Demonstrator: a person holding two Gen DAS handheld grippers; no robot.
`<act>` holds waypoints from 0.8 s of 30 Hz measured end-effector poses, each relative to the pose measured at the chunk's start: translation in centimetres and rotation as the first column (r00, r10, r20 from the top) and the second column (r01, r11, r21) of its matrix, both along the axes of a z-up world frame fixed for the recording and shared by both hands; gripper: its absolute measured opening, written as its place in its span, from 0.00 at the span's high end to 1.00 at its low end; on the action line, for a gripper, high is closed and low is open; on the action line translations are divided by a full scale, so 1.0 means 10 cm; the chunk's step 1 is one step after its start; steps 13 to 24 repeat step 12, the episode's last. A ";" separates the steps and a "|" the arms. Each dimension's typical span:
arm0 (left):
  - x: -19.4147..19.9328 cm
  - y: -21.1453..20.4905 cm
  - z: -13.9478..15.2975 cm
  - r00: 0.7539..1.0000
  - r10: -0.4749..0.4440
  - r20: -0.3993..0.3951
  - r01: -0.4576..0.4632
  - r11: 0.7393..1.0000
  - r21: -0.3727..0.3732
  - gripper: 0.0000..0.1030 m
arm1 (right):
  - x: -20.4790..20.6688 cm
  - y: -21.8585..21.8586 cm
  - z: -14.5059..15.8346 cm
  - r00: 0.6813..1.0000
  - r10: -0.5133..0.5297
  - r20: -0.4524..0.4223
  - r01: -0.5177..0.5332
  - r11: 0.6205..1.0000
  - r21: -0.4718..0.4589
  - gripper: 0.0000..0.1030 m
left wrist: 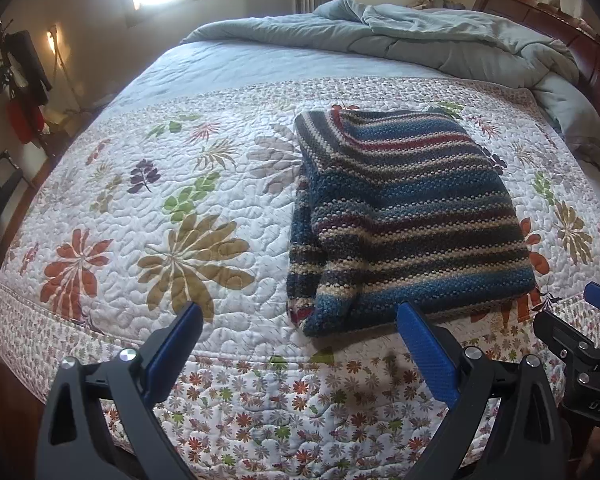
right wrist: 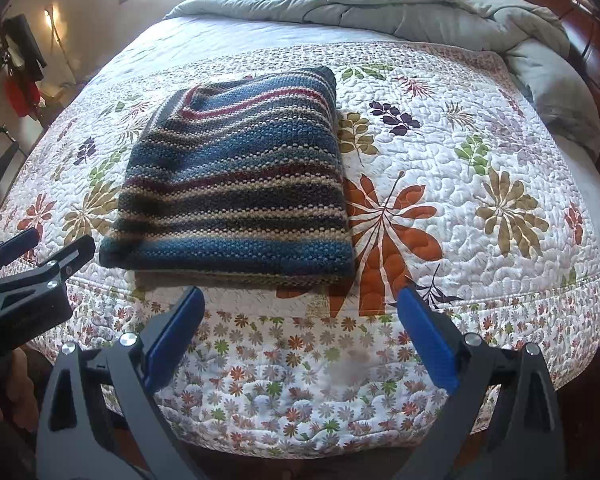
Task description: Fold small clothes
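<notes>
left gripper (left wrist: pixel 300 316): jaws spread wide, holding nothing, just short of the striped knit sweater (left wrist: pixel 404 220). right gripper (right wrist: pixel 300 302): jaws likewise wide apart, empty, near the sweater's front edge. sweater: folded flat on floral quilt (left wrist: pixel 140 208); rumpled grey comforter (left wrist: pixel 420 36) beyond the sweater.
</notes>
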State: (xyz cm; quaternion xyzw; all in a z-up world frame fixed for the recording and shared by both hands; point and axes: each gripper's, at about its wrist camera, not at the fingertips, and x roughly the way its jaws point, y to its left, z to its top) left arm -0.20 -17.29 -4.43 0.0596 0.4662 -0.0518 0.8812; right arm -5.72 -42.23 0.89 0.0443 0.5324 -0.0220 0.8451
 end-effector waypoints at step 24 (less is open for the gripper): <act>0.00 0.00 0.00 1.000 -0.002 -0.013 0.002 1.000 -0.022 0.05 | 0.00 -0.02 -0.03 1.000 -0.002 -0.003 0.002 1.000 0.001 0.06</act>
